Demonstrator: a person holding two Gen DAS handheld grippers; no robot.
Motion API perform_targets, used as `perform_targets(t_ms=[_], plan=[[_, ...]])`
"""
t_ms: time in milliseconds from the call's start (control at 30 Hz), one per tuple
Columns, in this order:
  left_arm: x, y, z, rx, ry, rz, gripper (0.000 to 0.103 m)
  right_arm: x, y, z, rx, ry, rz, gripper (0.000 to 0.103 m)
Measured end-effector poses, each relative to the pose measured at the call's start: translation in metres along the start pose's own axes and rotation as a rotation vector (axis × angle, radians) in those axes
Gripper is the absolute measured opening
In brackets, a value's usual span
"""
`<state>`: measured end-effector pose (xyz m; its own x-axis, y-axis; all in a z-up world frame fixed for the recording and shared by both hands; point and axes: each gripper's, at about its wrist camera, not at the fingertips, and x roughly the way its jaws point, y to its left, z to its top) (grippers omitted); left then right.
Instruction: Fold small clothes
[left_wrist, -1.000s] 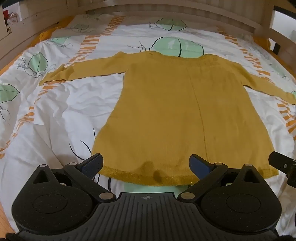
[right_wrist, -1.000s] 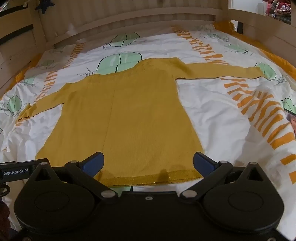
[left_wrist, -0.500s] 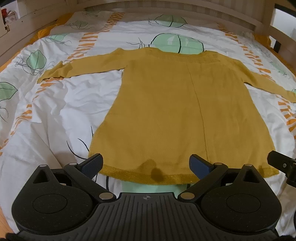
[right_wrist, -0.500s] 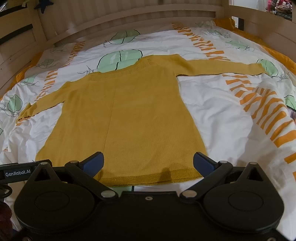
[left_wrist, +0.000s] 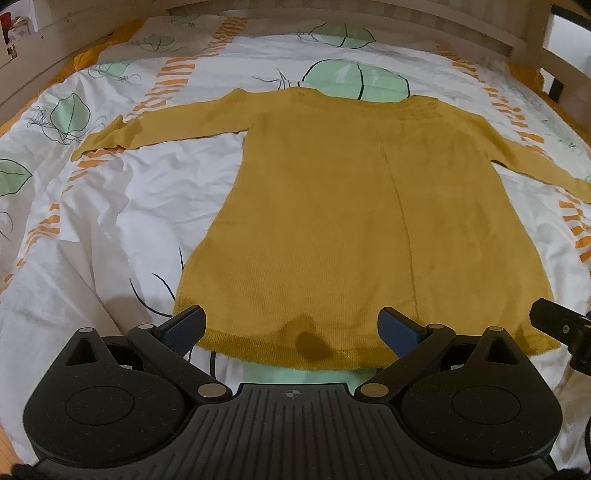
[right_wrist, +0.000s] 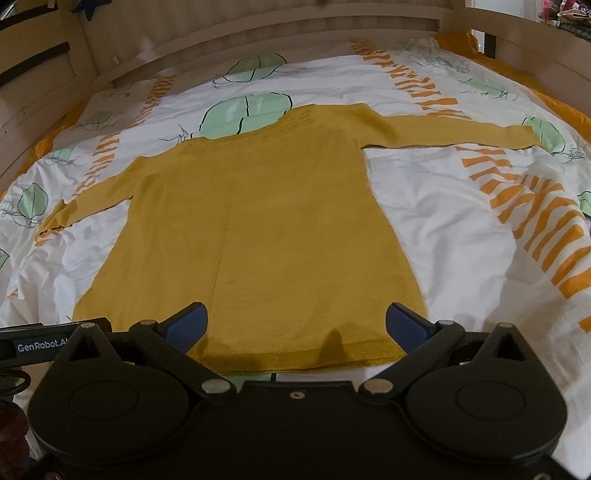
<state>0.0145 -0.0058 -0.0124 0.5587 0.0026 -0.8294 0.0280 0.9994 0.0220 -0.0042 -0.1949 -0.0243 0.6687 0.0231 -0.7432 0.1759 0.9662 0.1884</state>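
Observation:
A mustard-yellow long-sleeved knit top (left_wrist: 332, 206) lies flat on the bed, sleeves spread to both sides, hem towards me. It also shows in the right wrist view (right_wrist: 258, 229). My left gripper (left_wrist: 291, 326) is open and empty, hovering just above the hem, over its left half. My right gripper (right_wrist: 295, 323) is open and empty, hovering above the hem, over its right half. The left sleeve (left_wrist: 162, 125) points left and the right sleeve (right_wrist: 450, 134) points right.
The top lies on a white duvet (left_wrist: 92, 229) printed with green leaves and orange stripes. A wooden bed frame (right_wrist: 258, 33) rises at the far end and along both sides. The right gripper's body (left_wrist: 561, 328) shows at the right edge of the left wrist view.
Both grippers have moved forward and a little lower towards the hem; the top looms larger in both views. The jaws stay open and the top has not moved.

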Motion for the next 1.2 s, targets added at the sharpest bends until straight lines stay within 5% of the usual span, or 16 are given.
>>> perform_targets(t_ms=[500,733,967,1200], plan=[[0.014,-0.004,0.007,0.011,0.03,-0.005,0.101,0.017,-0.004,0.004,0.041,0.057,0.045,0.102],[0.021,-0.007,0.014,0.011,0.041,-0.014,0.101,0.031,-0.012,0.006,0.097,0.108,0.136,0.102],[0.034,-0.003,0.03,-0.029,0.007,-0.122,0.101,0.056,-0.034,0.016,0.234,0.211,0.377,0.102],[0.058,-0.003,0.063,-0.061,-0.03,-0.207,0.101,0.062,-0.068,0.053,0.265,0.116,0.39,0.103]])
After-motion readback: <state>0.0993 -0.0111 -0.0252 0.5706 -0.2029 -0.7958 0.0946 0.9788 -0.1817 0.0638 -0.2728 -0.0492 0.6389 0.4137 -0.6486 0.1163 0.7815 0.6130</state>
